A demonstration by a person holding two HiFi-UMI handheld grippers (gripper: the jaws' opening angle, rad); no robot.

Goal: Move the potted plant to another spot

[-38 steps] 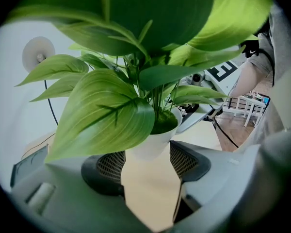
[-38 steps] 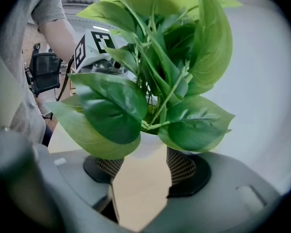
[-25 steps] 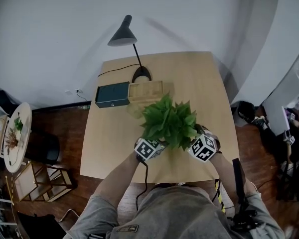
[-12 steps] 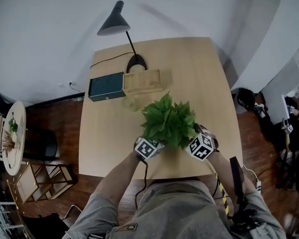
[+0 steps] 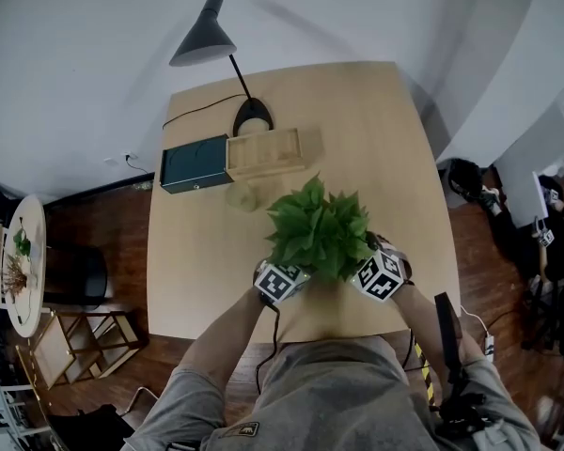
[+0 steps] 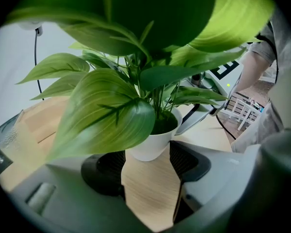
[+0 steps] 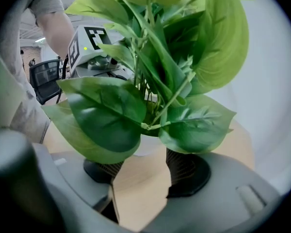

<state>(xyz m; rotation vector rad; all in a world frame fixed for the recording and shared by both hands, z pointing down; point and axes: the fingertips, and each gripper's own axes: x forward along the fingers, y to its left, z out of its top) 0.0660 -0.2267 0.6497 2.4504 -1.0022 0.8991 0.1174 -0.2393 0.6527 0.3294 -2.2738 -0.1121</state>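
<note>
In the head view, the potted plant (image 5: 318,228) is found near the front edge of the table (image 5: 376,139). It is flanked by the left gripper (image 5: 304,271) and the right gripper (image 5: 357,267), presumably so that it can be carried level from both sides. One plant, two grippers, one lamp (image 5: 203,38), one dark box (image 5: 195,163) and one wooden tray (image 5: 264,151) are counted, the last three grouped well apart at the far side. In the left gripper view, the white pot (image 6: 153,147) is seated between the two jaw tips. The jaws are spread to its width and appear pressed on its base, below the leaves. In the right gripper view, the jaws are likewise set apart on either side of the pot, which is largely hidden by foliage, and a grip is judged likely. Whether the pot is lifted off the wood cannot be told.
</note>
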